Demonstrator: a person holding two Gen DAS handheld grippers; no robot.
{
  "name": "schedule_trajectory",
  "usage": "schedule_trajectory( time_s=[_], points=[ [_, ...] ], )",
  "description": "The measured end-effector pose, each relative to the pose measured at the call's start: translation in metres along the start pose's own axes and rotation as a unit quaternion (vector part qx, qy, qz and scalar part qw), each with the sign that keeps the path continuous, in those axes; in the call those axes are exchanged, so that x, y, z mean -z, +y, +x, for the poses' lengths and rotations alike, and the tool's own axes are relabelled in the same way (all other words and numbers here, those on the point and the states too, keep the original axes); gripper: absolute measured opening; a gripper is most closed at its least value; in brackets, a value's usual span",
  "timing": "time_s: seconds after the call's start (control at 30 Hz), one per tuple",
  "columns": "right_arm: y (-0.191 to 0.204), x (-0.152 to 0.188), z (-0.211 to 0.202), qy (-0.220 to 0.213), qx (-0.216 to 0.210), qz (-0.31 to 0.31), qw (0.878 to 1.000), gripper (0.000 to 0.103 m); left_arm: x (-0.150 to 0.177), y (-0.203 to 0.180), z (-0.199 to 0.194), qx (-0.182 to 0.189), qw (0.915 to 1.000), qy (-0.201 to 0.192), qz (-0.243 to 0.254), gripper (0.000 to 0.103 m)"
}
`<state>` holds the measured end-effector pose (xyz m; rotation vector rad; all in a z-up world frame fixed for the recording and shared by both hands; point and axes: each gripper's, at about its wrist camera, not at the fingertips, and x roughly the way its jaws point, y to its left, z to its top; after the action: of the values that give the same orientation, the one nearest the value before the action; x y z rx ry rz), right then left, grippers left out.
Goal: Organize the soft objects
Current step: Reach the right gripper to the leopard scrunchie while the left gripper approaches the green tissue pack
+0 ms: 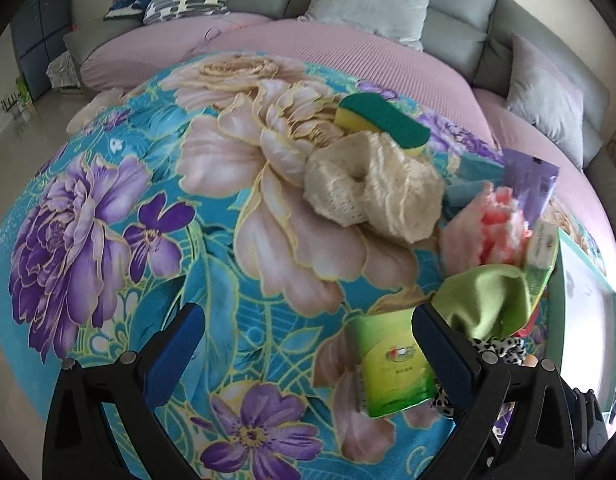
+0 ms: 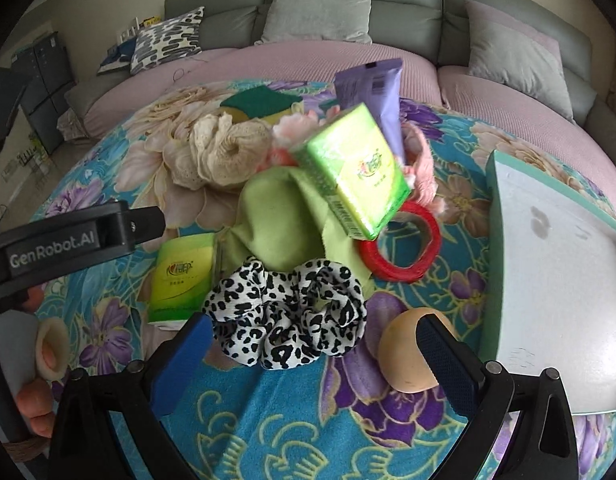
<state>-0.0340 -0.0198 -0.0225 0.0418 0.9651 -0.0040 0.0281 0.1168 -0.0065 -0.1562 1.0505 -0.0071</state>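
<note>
A heap of soft things lies on a floral blanket: a black-and-white spotted scrunchie, a green cloth, a cream knitted scrunchie, a pink fluffy item, and a green-yellow sponge. One green tissue pack rests tilted on the heap; another lies flat. My right gripper is open, its fingers astride the spotted scrunchie. My left gripper is open and empty above the blanket, by the flat tissue pack.
A teal box with a white inside stands at the right. A tan ball, a red ring and a purple tube lie near the heap. A grey sofa with cushions stands behind.
</note>
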Motion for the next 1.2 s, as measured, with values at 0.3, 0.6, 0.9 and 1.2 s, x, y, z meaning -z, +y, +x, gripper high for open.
schedule_trajectory(
  time_s=[0.3, 0.6, 0.9, 1.2],
  points=[
    [0.012, -0.002, 0.022, 0.023, 0.006, -0.022, 0.999, 0.103, 0.002, 0.011, 0.012, -0.008, 0.9995, 0.025, -0.020, 0.103],
    [0.016, -0.001, 0.027, 0.030, -0.001, -0.029, 0.999, 0.083, 0.003, 0.008, 0.014, -0.005, 0.9993, 0.034, -0.016, 0.103],
    [0.012, 0.001, 0.028, 0.035, -0.030, -0.011, 0.999, 0.062, 0.005, 0.001, 0.016, 0.022, 0.9986, 0.046, -0.010, 0.103],
    [0.000, 0.001, 0.022, 0.031, -0.044, 0.012, 0.998, 0.049, 0.011, -0.014, 0.022, 0.031, 0.9977, 0.059, 0.016, 0.103]
  ],
)
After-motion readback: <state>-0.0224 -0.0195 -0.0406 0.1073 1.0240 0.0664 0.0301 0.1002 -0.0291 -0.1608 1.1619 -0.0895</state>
